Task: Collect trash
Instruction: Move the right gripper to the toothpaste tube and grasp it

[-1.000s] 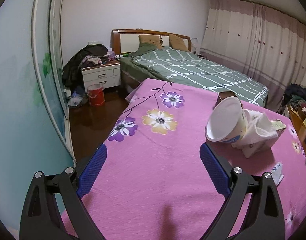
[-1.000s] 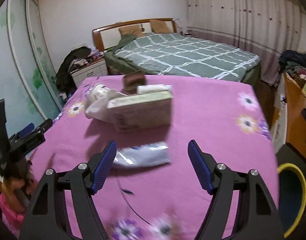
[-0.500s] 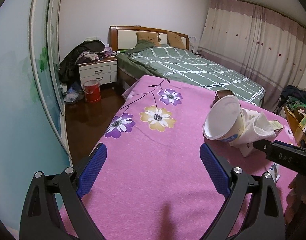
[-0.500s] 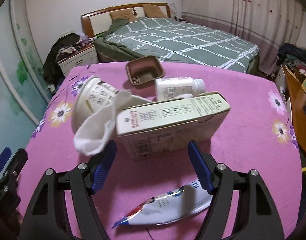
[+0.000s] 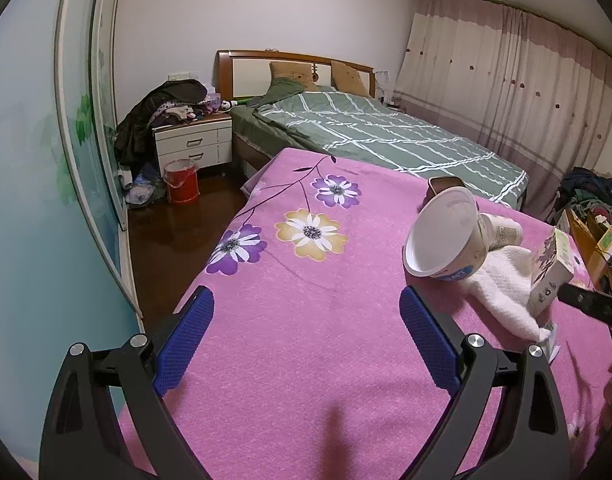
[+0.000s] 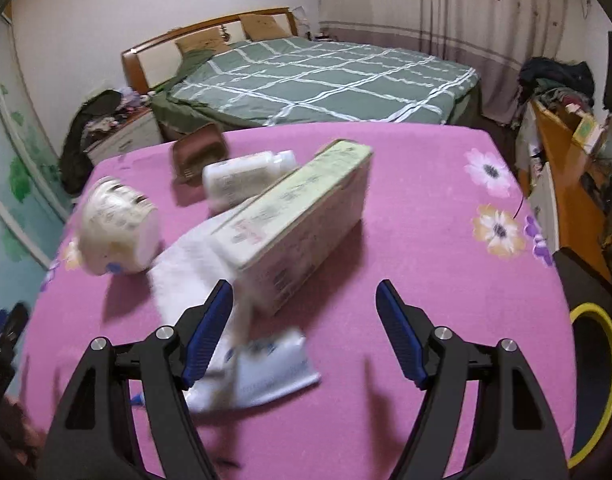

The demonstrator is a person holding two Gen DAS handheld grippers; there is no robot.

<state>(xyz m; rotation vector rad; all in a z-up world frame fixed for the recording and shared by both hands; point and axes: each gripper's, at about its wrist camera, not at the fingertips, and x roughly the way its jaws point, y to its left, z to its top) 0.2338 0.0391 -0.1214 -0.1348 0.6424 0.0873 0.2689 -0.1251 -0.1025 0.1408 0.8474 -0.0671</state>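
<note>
**Trash lying on a pink flowered cover, both grippers spread and holding nothing**

Bedroom walls, long pinkish curtains and a green checked bed (image 5: 386, 140) are filling the background, while a pink cover printed with flowers (image 5: 306, 320) is stretching across the foreground as the working surface.

On that cover a small cluster of trash is lying close together. A white paper cup (image 5: 446, 240) is resting on its side, its open mouth facing the left wrist camera. A crumpled white tissue (image 5: 502, 288) is spreading out from under the cup toward a cardboard carton (image 6: 301, 220), which is lying on its long side. Behind the carton a white plastic bottle (image 6: 241, 172) is lying down, and a brown plastic tub (image 6: 197, 156) is sitting just beyond it. A flattened silvery-white wrapper (image 6: 273, 368) is lying nearest the right wrist camera, touching the tissue's lower edge.

The left gripper (image 5: 306, 340) is hovering over a bare stretch of the cover, its blue-padded jaws standing wide apart with nothing between them; the cup is off to its right.

The right gripper (image 6: 306, 332) is pointing down at the trash, its jaws also spread wide. The carton's near corner and the wrapper are lying in the gap between the pads, and neither pad is pressing on anything. The right wrist view is blurred.

A yellow-rimmed bin (image 6: 602, 380) is standing on the floor at the right edge.
</note>
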